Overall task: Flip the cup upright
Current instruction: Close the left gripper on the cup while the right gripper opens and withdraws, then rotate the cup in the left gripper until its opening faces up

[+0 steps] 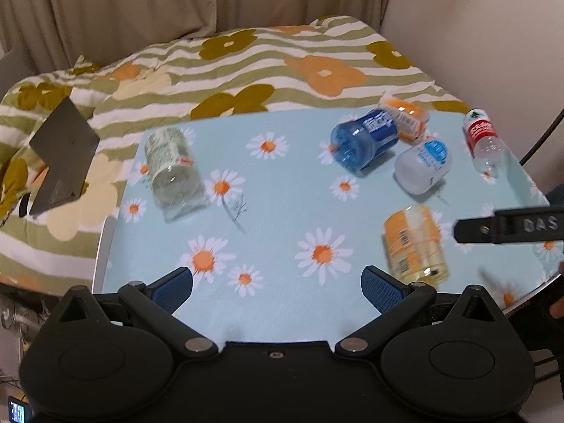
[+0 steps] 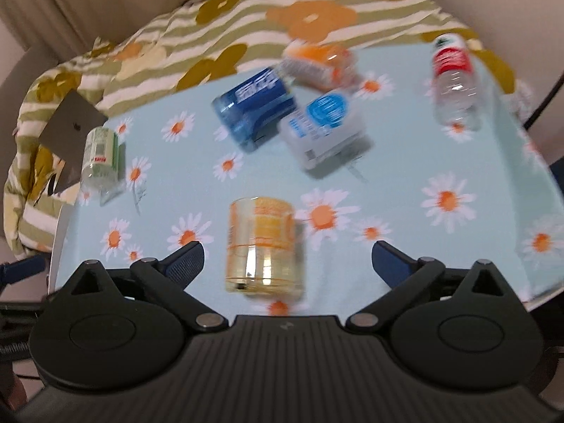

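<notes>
Lying on its side on the daisy-print desk [image 2: 405, 253], the yellow cup [image 2: 262, 243] sits, blurred, apparently just ahead of the right claw [image 2: 287, 259], fingers spread wide and holding nothing; the left claw [image 1: 276, 285] is likewise spread and bare

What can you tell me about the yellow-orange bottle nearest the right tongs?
The yellow-orange bottle is clear plastic with a yellow tint and an orange-and-yellow label round its far part. It lies on its side on the daisy-print tablecloth, its bare end toward the camera, apart from the other bottles. It sits ahead of the right tongs, between their open fingers in that view, untouched. The picture is blurred, so the label print is unreadable and no cap shows.
</notes>
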Action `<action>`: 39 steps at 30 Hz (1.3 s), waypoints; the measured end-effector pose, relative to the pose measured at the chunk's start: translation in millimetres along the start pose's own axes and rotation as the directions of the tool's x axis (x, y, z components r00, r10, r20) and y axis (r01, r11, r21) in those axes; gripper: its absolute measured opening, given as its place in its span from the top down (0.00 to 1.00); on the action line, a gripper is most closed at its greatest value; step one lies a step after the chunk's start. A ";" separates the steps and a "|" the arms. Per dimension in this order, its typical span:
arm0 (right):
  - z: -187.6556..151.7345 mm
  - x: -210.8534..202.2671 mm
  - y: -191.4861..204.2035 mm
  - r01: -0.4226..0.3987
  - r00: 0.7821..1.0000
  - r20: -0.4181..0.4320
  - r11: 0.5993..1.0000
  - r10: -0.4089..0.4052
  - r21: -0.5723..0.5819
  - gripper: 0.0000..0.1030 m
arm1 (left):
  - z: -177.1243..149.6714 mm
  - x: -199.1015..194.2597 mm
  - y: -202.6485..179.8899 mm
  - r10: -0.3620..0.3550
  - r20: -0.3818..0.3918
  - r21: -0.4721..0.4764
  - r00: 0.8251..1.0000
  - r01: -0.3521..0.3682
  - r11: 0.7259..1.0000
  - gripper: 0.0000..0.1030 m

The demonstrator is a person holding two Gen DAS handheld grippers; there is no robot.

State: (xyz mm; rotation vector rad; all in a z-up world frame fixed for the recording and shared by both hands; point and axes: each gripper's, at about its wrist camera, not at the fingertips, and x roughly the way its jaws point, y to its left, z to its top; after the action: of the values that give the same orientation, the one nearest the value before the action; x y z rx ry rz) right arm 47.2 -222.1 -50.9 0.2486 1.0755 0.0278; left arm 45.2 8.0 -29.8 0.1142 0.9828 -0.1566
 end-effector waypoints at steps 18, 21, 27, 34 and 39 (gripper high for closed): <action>-1.5 -6.5 -118.1 0.036 0.999 -0.013 0.985 -0.039 -0.170 0.00 | 70.0 88.6 -107.3 -0.081 -0.307 -0.006 0.948 0.083 0.997 0.05; -1.6 1.4 -131.5 0.006 1.000 -0.030 0.986 -0.011 -0.167 0.00 | 71.4 109.3 -118.6 -0.074 -0.360 -0.008 0.930 0.076 0.997 0.06; -2.5 17.5 -150.1 -0.031 0.998 -0.063 0.986 0.020 -0.163 0.00 | 70.7 135.9 -126.2 -0.070 -0.422 -0.047 0.904 0.055 0.997 0.09; -0.6 30.8 -157.5 -0.063 0.995 -0.087 0.985 0.049 -0.159 0.00 | 69.9 155.5 -124.8 -0.086 -0.477 -0.094 0.875 0.046 0.994 0.35; 1.8 32.6 -157.3 -0.072 0.994 -0.090 0.985 0.058 -0.160 0.00 | 69.4 157.0 -124.9 -0.111 -0.471 -0.118 0.875 0.062 0.991 0.39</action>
State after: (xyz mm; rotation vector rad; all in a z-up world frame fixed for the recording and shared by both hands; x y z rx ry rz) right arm 48.9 -370.6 -112.0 0.1353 1.1433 0.1856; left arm 164.6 -138.9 -125.8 0.0145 1.4908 -0.1650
